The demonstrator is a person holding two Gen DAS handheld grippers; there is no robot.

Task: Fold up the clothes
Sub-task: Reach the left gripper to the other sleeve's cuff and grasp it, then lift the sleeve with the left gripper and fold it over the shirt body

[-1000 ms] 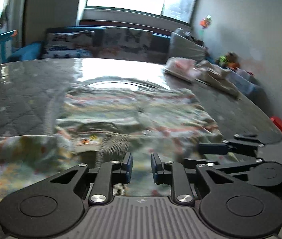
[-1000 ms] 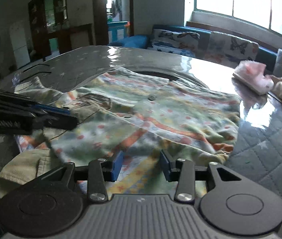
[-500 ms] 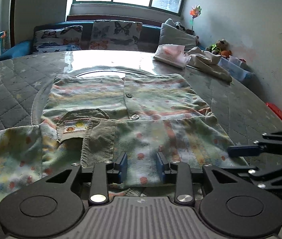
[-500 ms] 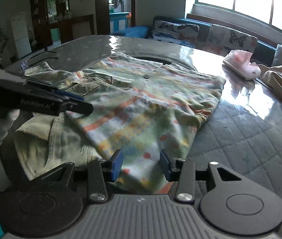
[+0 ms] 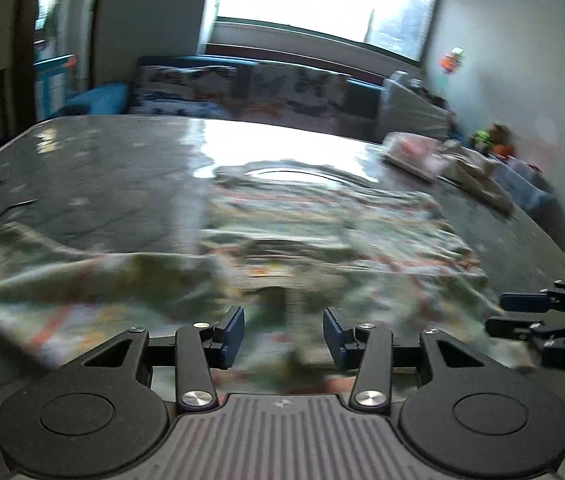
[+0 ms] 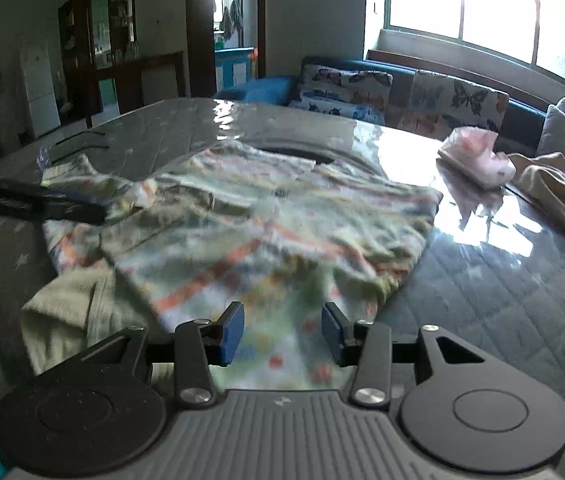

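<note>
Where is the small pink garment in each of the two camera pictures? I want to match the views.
Left wrist view: the pink garment lies blurred at the upper right, on the far side of the table, beyond the patterned shirt.
Right wrist view: it lies sharp at the right of the picture, also past the shirt.
Shared landmark: the beige garment right beside it.

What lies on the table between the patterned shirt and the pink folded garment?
Nothing: in the right wrist view, only bare, glossy table separates the patterned shirt from the pink garment.
</note>
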